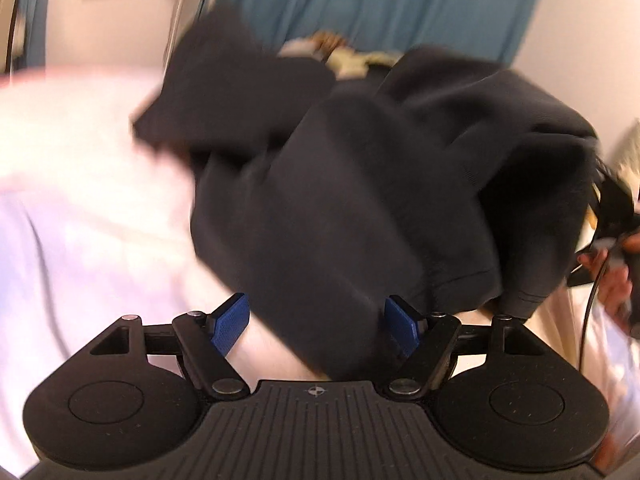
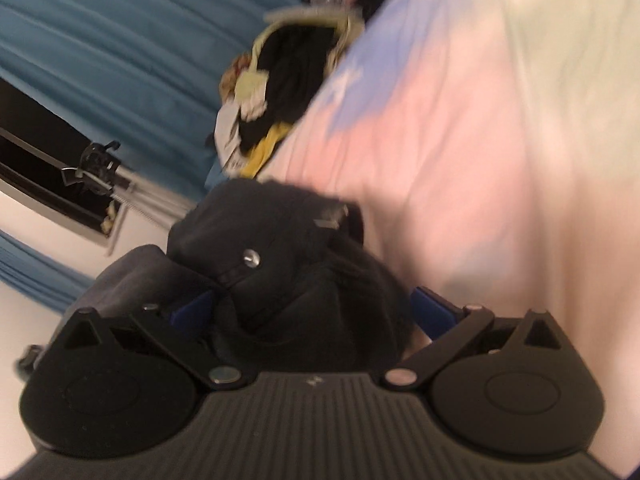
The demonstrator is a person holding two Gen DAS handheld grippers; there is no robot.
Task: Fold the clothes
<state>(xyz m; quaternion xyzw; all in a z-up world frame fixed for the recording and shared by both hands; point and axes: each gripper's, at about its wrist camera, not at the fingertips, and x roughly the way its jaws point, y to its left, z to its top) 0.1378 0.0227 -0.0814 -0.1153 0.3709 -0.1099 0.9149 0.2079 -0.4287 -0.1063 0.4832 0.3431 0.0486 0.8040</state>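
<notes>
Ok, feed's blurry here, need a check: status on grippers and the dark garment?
Left gripper open, dark garment loose between its pads. Right gripper wide too, cloth bunched there, grip unclear. Clothes pile beyond, not blocking.

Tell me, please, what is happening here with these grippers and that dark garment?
A person is folding clothes on a bed with two handheld grippers. The left gripper is open, and the dark garment lies bunched between its blue pads without being pinched. The right gripper also has dark cloth between its fingers; whether it grips is unclear. More clothes are piled at the sheet's edge.
</notes>
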